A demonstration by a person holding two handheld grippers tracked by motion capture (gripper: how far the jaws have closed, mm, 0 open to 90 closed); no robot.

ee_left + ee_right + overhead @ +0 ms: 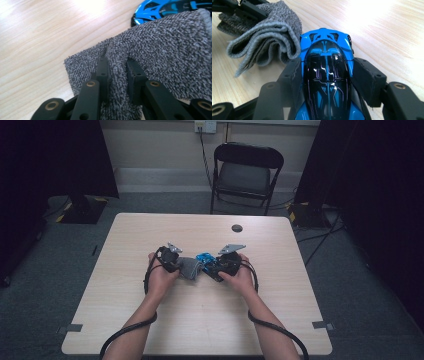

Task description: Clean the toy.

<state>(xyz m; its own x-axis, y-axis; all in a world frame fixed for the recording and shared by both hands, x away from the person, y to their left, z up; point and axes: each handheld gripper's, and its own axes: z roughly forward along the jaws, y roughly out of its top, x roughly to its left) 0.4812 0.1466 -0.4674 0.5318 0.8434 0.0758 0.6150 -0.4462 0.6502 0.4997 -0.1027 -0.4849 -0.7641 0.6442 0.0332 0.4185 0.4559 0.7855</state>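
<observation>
Your forearms come in from the near edge of the counter (165,330), and each hand brings a tool to its middle. Your left hand-held gripper (117,75) is pinched tight on a fold of the grey cloth (160,55), with terry pile bulging between the two pads. Your right hand-held gripper (327,80) is clamped across the body of the blue toy car (325,72), one pad on each flank, nose pointing away from the camera. From above, the car (205,260) sits near the counter's centre with the cloth (190,267) just to its left, the two touching or nearly so.

The work looks like wiping the car with the cloth. To do it well:

- Keep the right grip steady and low on the flanks, so the glossy roof stays exposed for the wipe.
- Lead with the loose, folded edge of the cloth rather than the pinched ridge, or the black pads may scrape the paint.
- Stroke along the car's length, nose to tail, so it is not levered sideways out of the jaws.
- Brace the car lightly against the counter if it starts to twist.
</observation>
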